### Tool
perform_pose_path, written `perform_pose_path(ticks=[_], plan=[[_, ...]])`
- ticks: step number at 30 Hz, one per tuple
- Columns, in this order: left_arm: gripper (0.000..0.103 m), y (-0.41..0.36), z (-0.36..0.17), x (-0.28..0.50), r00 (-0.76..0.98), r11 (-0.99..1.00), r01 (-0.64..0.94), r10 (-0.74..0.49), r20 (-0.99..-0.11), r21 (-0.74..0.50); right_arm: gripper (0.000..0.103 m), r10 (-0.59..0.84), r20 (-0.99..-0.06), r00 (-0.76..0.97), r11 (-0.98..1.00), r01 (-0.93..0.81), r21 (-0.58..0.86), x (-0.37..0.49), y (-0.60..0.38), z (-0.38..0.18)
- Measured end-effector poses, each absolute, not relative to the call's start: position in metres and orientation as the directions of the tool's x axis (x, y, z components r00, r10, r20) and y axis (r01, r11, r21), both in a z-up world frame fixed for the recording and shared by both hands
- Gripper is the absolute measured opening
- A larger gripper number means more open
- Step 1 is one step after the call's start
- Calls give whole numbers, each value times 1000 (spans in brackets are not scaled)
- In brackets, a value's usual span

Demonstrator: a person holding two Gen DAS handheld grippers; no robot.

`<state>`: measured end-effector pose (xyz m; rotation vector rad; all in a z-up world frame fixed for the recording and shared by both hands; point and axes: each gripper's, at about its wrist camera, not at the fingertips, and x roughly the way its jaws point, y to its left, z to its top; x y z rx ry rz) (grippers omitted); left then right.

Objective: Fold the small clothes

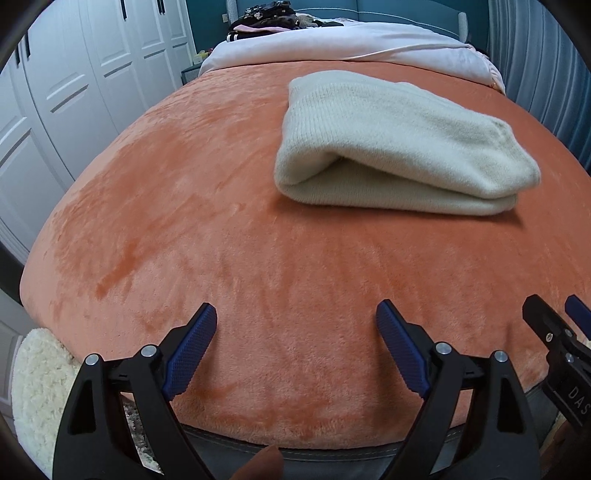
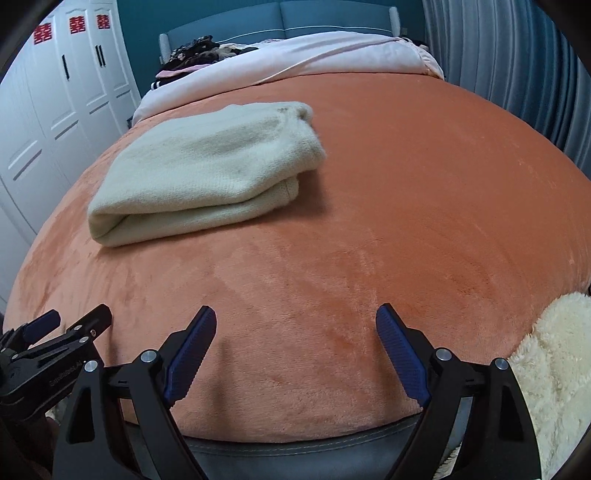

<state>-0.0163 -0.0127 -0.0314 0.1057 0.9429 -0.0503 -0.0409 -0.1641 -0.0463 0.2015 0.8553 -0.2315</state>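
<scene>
A cream knitted garment lies folded into a thick rectangle on the orange blanket of the bed. In the right wrist view the same garment sits up and to the left. My left gripper hangs open over bare blanket near the bed's front edge, well short of the garment, with nothing between its blue pads. My right gripper is open too, over bare blanket, empty. Each gripper shows at the edge of the other's view: the right gripper at right, the left gripper at left.
A pale pink duvet and a pile of dark clothes lie at the bed's head. White wardrobe doors stand on the left, a grey curtain on the right. Fluffy cream fabric lies by the front corner.
</scene>
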Motion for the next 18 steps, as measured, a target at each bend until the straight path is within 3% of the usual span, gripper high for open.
perform_pose_path(ticks=[18], plan=[[87, 0, -40, -16, 609, 996, 86, -24, -793, 36, 86, -137, -770, 623, 958, 282, 58, -40, -155, -58]])
